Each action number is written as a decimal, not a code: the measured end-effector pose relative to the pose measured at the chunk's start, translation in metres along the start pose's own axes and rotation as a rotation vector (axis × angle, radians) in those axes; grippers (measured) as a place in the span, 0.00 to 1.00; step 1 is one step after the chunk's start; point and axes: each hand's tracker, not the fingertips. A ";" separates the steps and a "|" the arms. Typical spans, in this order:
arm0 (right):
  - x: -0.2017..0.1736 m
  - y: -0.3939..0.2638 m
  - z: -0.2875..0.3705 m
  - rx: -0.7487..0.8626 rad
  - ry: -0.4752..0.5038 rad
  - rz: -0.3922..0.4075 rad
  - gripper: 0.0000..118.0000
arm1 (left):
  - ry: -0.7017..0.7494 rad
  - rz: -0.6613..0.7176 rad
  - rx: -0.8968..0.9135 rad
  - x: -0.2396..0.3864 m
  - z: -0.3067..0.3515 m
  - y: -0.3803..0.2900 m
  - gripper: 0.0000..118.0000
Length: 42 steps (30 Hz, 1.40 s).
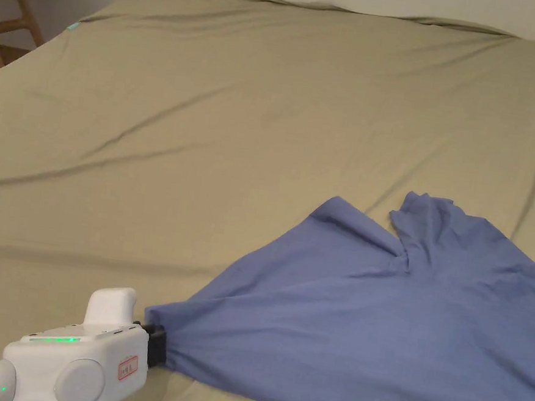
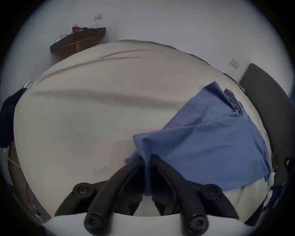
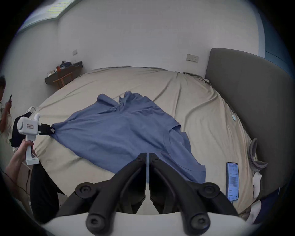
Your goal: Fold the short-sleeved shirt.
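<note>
My left gripper (image 1: pixel 156 344) has its jaws pinching a bottom corner of the blue shirt (image 1: pixel 378 330), pulling that hem taut toward the near edge of the bed (image 1: pixel 240 114). My right gripper (image 3: pixel 147 157) has its jaws pressed together over the shirt's near edge; whether cloth sits between them I cannot tell. The shirt lies spread on the sheet's right half, far sleeve (image 1: pixel 424 219) bunched. I judge a hard tug could slip the corner or drag the garment off the mattress edge. The phone (image 3: pixel 232 181) lies near the collar; open sheet stretches far and left.
</note>
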 end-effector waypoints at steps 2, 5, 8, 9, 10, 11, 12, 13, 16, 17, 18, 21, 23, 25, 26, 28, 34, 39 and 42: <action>-0.001 0.008 -0.009 -0.012 0.015 0.009 0.04 | -0.001 -0.005 0.018 0.002 0.008 0.004 0.06; 0.000 0.028 -0.022 0.006 0.042 0.003 0.04 | -0.052 0.047 0.062 0.004 0.019 0.009 0.06; 0.008 0.067 -0.049 0.024 0.077 -0.010 0.12 | -0.060 0.073 0.075 0.003 0.027 0.012 0.06; 0.010 0.081 -0.061 0.005 0.099 -0.017 0.58 | -0.064 0.083 0.080 0.003 0.029 0.012 0.06; 0.013 0.097 -0.086 -0.056 0.130 -0.012 0.95 | -0.072 0.092 0.081 -0.001 0.030 0.014 0.06; 0.016 0.107 -0.104 -0.022 0.146 -0.015 1.00 | -0.070 0.094 0.083 0.000 0.032 0.013 0.06; 0.020 0.117 -0.117 0.023 0.134 -0.020 1.00 | -0.071 0.096 0.085 0.001 0.032 0.013 0.06; 0.031 0.129 -0.143 -0.027 0.127 -0.035 1.00 | -0.070 0.097 0.087 0.003 0.034 0.013 0.06; 0.042 0.155 -0.216 -0.130 0.096 -0.054 1.00 | -0.060 0.096 0.097 0.009 0.037 0.012 0.06; 0.046 0.162 -0.244 -0.172 0.075 -0.046 1.00 | -0.064 0.093 0.092 0.010 0.036 0.012 0.06; 0.046 0.166 -0.269 -0.224 0.039 -0.034 1.00 | -0.063 0.095 0.087 0.013 0.038 0.013 0.06; 0.045 0.165 -0.334 -0.343 0.002 -0.023 1.00 | -0.058 0.097 0.079 0.017 0.035 0.013 0.06; 0.043 0.159 -0.361 -0.411 0.004 -0.045 0.90 | -0.057 0.102 0.073 0.017 0.032 0.015 0.06; 0.038 0.152 -0.364 -0.416 0.014 -0.025 0.73 | -0.056 0.102 0.068 0.020 0.031 0.016 0.06; 0.034 0.155 -0.352 -0.352 -0.014 0.014 0.56 | -0.059 0.096 0.063 0.020 0.030 0.015 0.06; 0.026 0.159 -0.340 -0.331 0.025 0.057 0.05 | -0.059 0.081 0.066 0.024 0.031 0.016 0.06; 0.018 0.153 -0.303 -0.204 -0.063 0.115 0.05 | -0.096 0.045 0.087 0.035 0.042 0.032 0.06; 0.034 0.164 -0.208 0.031 -0.009 -0.010 0.05 | -0.165 -0.011 0.198 0.055 0.075 0.063 0.06; 0.044 0.185 -0.133 0.188 -0.015 -0.030 0.05 | -0.238 -0.075 0.294 0.074 0.103 0.096 0.06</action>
